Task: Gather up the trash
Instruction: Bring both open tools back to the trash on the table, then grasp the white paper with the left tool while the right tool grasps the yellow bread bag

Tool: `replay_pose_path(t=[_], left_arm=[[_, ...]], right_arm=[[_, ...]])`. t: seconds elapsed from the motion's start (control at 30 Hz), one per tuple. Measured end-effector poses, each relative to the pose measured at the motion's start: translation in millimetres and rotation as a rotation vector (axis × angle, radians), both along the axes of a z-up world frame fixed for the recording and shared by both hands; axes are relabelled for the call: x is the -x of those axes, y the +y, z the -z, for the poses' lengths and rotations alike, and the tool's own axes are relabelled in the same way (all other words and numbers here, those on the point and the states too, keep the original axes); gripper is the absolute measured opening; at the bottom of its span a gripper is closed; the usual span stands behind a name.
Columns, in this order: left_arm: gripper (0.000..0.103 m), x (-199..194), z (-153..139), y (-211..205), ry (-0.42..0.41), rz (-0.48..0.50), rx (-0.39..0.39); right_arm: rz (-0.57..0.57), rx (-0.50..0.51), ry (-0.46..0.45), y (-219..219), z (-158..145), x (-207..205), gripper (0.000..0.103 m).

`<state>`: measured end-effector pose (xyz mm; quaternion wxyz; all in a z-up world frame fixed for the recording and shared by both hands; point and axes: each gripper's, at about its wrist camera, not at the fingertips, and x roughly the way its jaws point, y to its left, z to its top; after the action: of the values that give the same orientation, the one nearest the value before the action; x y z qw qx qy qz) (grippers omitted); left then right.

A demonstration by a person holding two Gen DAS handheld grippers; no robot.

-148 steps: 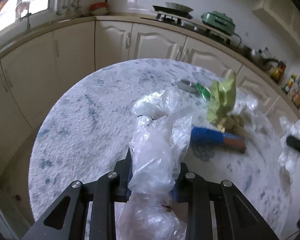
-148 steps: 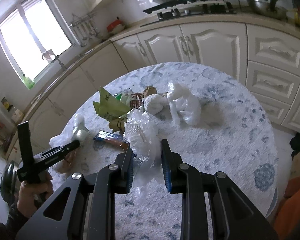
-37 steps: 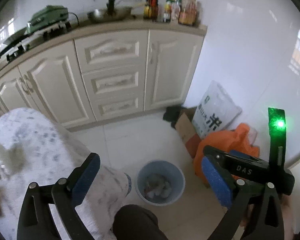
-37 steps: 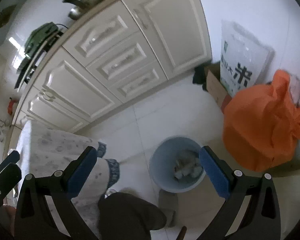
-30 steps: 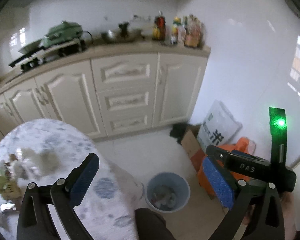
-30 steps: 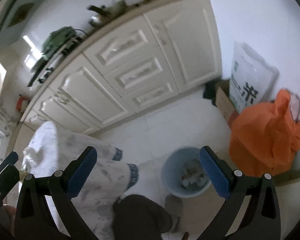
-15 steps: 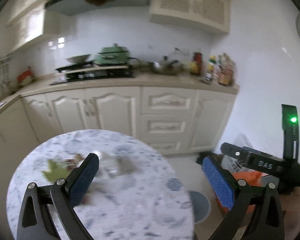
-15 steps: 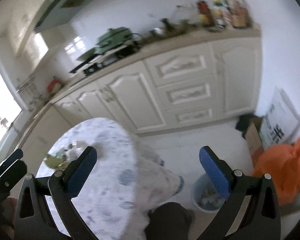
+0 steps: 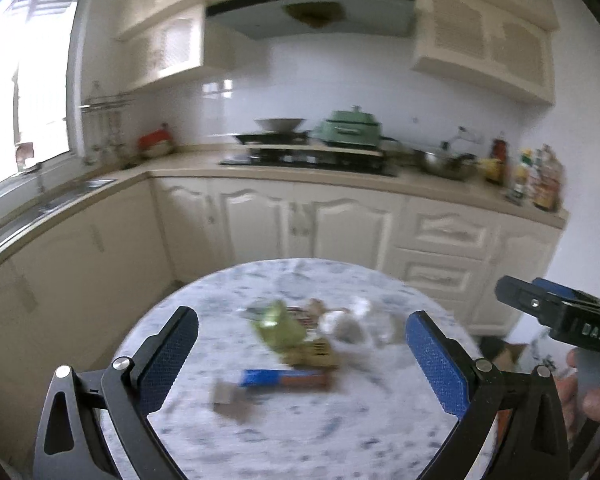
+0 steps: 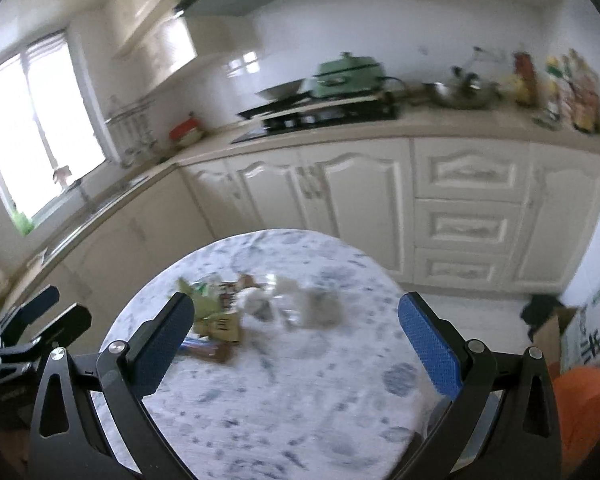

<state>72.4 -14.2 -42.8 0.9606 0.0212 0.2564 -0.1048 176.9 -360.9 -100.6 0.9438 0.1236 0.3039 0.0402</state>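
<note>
- Cream kitchen cabinets run behind the round bench, with a green cooker on the worktop above them.
- Speckled bench cloth carries every piece of trash in view, clustered near the far middle; motion blur softens all of it.
- Left claw hangs above the bench's near edge, jaws wide apart and holding nothing.
- Right claw is likewise spread wide and holds nothing.
- Judged from this, collecting is unfinished: several pieces are left to pick up.
- Green wrapper lies crumpled, left in the cluster.
- White plastic bags sit just right of the wrapper.
- Blue-and-brown packet lies flat, nearer the bench's front edge.
- Small grey scrap lies just left of the packet.
</note>
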Motion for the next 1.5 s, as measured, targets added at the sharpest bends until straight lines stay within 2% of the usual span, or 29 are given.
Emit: replay_pose_path(t=[0.13, 0.3, 0.53, 0.73, 0.93, 1.13, 1.23, 1.3, 1.33, 1.43, 1.47, 1.5], left_arm=[[0.102, 13.2, 11.6, 16.2, 0.016, -0.074, -0.008], [0.102, 10.7, 29.1, 30.5, 0.062, -0.128, -0.012], [0.102, -11.8, 58.0, 46.3, 0.152, -0.15, -0.024], [0.102, -77.4, 76.2, 60.1, 0.23, -0.134, -0.019], [0.102, -116.5, 113.8, 59.4, 0.304, -0.142, -0.032], [0.098, -153.1, 139.2, 48.5, 0.345, -0.102, -0.118], [0.091, -168.0, 143.8, 46.2, 0.361, -0.072, -0.114], [0.08, -176.5, 146.2, 44.4, 0.373, -0.05, -0.109], [0.069, -179.2, 148.3, 43.6, 0.388, -0.043, -0.102], [0.058, -189.4, 149.0, 49.1, 0.401, -0.043, -0.065], [0.047, -192.6, 148.8, 49.9, 0.398, -0.042, -0.061], [0.041, -196.5, 148.9, 51.3, 0.396, -0.042, -0.053]], right_arm=[[-0.072, 0.042, 0.001, 34.1, 0.3, -12.4, 0.103], [-0.153, 0.1, 0.031, 72.3, 12.5, -29.2, 0.103], [-0.213, 0.134, 0.107, 100.6, 43.6, -59.4, 0.103], [-0.242, 0.148, 0.175, 113.8, 71.1, -79.3, 0.103], [-0.25, 0.154, 0.237, 119.9, 97.3, -97.9, 0.103], [-0.264, 0.154, 0.293, 126.0, 123.0, -117.3, 0.103], [-0.266, 0.147, 0.321, 129.2, 136.8, -129.1, 0.103], [-0.266, 0.136, 0.34, 132.5, 146.9, -138.2, 0.103], [-0.268, 0.132, 0.345, 133.6, 150.4, -141.5, 0.103], [-0.279, 0.128, 0.356, 140.7, 159.4, -149.8, 0.103], [-0.282, 0.128, 0.357, 143.3, 162.4, -152.5, 0.102], [-0.286, 0.125, 0.358, 144.9, 164.4, -153.7, 0.098]])
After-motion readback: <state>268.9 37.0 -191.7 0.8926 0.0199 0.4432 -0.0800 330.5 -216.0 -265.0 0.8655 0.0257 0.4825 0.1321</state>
